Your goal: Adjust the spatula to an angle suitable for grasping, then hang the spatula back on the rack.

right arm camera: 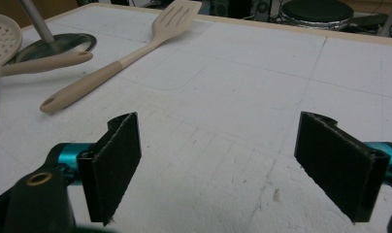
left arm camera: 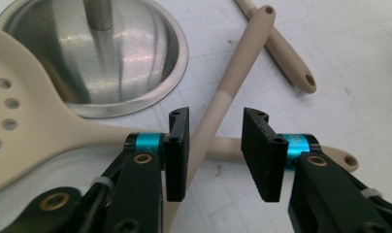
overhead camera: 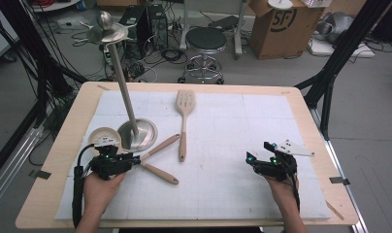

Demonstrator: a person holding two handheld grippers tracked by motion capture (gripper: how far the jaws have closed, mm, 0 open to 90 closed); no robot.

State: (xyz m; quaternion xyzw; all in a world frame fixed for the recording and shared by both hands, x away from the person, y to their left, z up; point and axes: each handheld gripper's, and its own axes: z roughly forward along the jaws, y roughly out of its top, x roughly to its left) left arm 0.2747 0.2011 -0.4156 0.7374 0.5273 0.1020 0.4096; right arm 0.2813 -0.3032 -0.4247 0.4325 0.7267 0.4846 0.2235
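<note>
Item: beige utensil handle (left arm camera: 218,104), one of two crossed at near left of the tabletop (overhead camera: 223,194), beside the steel stand base (overhead camera: 144,131).
Companion: skimmer (left arm camera: 19,111), its handle lying underneath.
Left gripper (left arm camera: 214,145): jaws narrowly parted, astride the handle, pads not seen pressing.
Right gripper (right arm camera: 233,165): jaws wide, nothing between, near right.
Also listed: slotted spatula (overhead camera: 185,109), centre.
Handling: judged light, stiff, smooth, somewhat slippery.
Hold advised: mid-handle, clear of the crossing.
</note>
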